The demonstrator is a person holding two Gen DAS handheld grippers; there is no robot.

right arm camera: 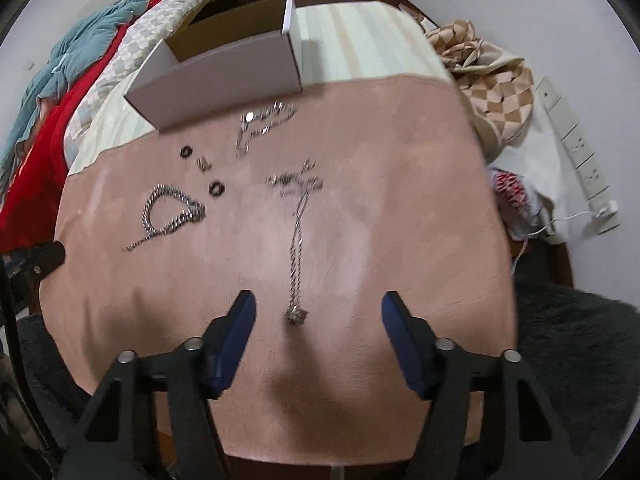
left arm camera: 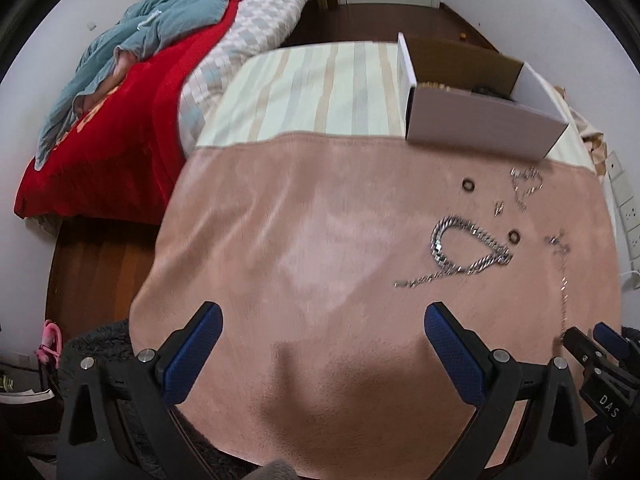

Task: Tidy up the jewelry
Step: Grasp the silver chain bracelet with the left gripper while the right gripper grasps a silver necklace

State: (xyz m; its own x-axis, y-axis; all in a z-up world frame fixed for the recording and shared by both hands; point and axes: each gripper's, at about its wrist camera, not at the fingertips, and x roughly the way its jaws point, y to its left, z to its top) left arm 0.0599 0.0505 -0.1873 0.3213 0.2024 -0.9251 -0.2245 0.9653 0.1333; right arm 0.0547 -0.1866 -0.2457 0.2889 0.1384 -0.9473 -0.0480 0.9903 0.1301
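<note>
Right wrist view showed the right gripper [right arm camera: 318, 312] partly open, fingers [right arm camera: 240, 332] holding nothing, pointed steeply down at the pink cloth [right arm camera: 400, 200] covering the counter. A thin necklace [right arm camera: 298, 240] ran straight away from the camera, its pendant end [right arm camera: 295, 315] lying between the two fingers, nearer the left pad than the right, touching neither as far as could be told.

Risks, as a judgement: the chain was thin and flat on soft pile, so closing could pinch cloth along with it, or slip off the pendant and miss. Lifting by one end could drag the tangled far end [right arm camera: 296, 182] across the cloth and snag the dark ring [right arm camera: 216, 188] or the heavy curb chain [right arm camera: 168, 212] nearby. Both views were motion-blurred, so alignment was hard to confirm.

Left wrist view showed the left gripper [left arm camera: 322, 332] wide open and empty over bare cloth, the jewelry well off to its right. An open white box [left arm camera: 480, 120], probably the destination, sat at the far edge of the cloth with some items already inside.
</note>
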